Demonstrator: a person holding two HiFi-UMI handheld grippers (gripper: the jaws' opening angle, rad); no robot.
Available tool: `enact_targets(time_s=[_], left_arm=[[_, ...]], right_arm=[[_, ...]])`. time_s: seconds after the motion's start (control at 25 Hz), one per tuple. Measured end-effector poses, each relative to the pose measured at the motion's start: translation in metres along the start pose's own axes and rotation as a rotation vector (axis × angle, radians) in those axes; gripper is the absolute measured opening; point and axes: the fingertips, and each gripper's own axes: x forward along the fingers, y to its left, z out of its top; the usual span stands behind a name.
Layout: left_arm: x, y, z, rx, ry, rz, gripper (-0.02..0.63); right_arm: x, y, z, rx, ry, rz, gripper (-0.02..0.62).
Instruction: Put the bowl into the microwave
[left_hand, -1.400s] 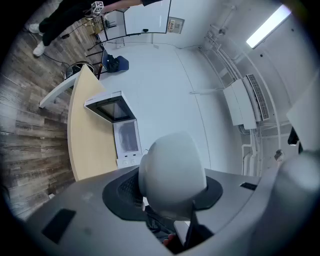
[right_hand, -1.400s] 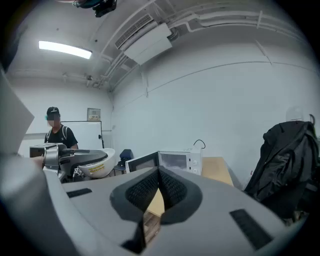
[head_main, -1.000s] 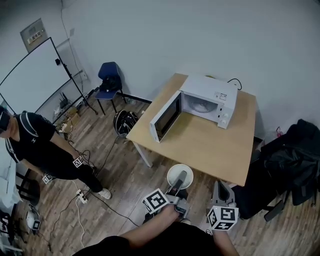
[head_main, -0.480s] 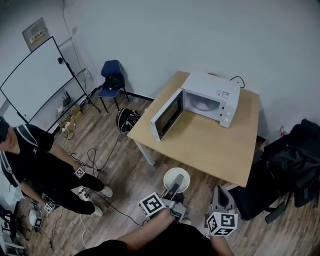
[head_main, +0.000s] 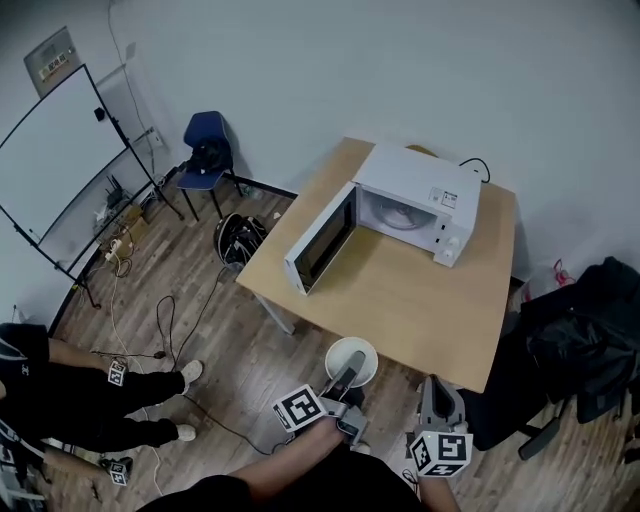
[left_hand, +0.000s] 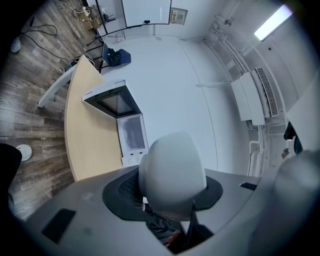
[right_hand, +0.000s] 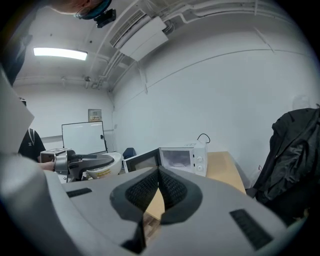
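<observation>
Bowl: the white bowl (head_main: 340, 356) is held in the air above the wooden floor, just short of the counter's near edge, with its mouth facing up.
Left gripper: the left gripper (head_main: 349, 376) has its fingers clamped on the bowl's wall, one inside the rim and one outside. In the left gripper view the bowl's rounded underside fills the space between the dark pads.
Right gripper: the right gripper (head_main: 438, 390) is just beside the left one and lower. Its fingers are closed tip to tip with nothing between them.
Microwave: the white microwave (head_main: 430, 195) stands at the far side of the counter, well apart from the bowl. Its door (head_main: 320, 238) is swung wide open to the left and the cavity shows.
Counter: the light wooden counter (head_main: 420, 295) is bare in front of the microwave.
Surroundings: a blue chair (head_main: 204, 150) and a whiteboard (head_main: 55, 160) stand by the wall, and dark clothing (head_main: 585, 335) is heaped to the right. A person (head_main: 60, 400) in black is at the left edge.
</observation>
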Motion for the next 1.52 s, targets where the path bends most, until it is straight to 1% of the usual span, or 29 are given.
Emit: enact_targets(time_s=[0.04,0.16,0.2,0.4,0.52,0.72,0.88,0.96,1.12,1.28,1.4,1.52], left_arm=[[0.009,0.003,0.005,-0.005,0.008,-0.001,0.184],[0.031,0.022,0.022,0.039,0.052,0.062,0.184],[0.038,0.026,0.029,0.045,0.064,0.073,0.184],[0.085,0.040,0.061,0.021,0.115,0.088,0.184],[0.111,0.044,0.078,0.009,0.152,0.084,0.184],[0.151,0.054,0.104,0.015,0.207,0.076,0.184],[0.170,0.061,0.114,0.034,0.278,0.066,0.184],[0.183,0.068,0.117,0.028,0.304,0.058,0.184],[0.199,0.080,0.120,0.002,0.307,0.062,0.184],[0.226,0.090,0.127,-0.028,0.271,0.046,0.184],[0.245,0.097,0.130,-0.016,0.250,0.056,0.184],[0.264,0.106,0.133,-0.008,0.233,0.067,0.184]], right_arm=[[0.010,-0.002,0.001,-0.002,0.005,-0.005,0.060],[0.042,-0.008,0.006,0.002,0.025,-0.022,0.060],[0.052,-0.009,0.009,0.003,0.030,-0.028,0.058],[0.108,-0.021,0.033,0.006,0.057,-0.092,0.058],[0.138,-0.024,0.048,0.012,0.053,-0.115,0.058],[0.180,-0.022,0.061,0.023,0.049,-0.142,0.060],[0.204,-0.021,0.058,0.021,0.053,-0.176,0.058],[0.215,-0.022,0.056,0.028,0.063,-0.191,0.058],[0.221,-0.026,0.052,0.022,0.090,-0.210,0.058],[0.235,-0.040,0.050,0.027,0.095,-0.228,0.060],[0.247,-0.048,0.052,0.028,0.092,-0.226,0.060],[0.263,-0.056,0.060,0.037,0.066,-0.197,0.058]])
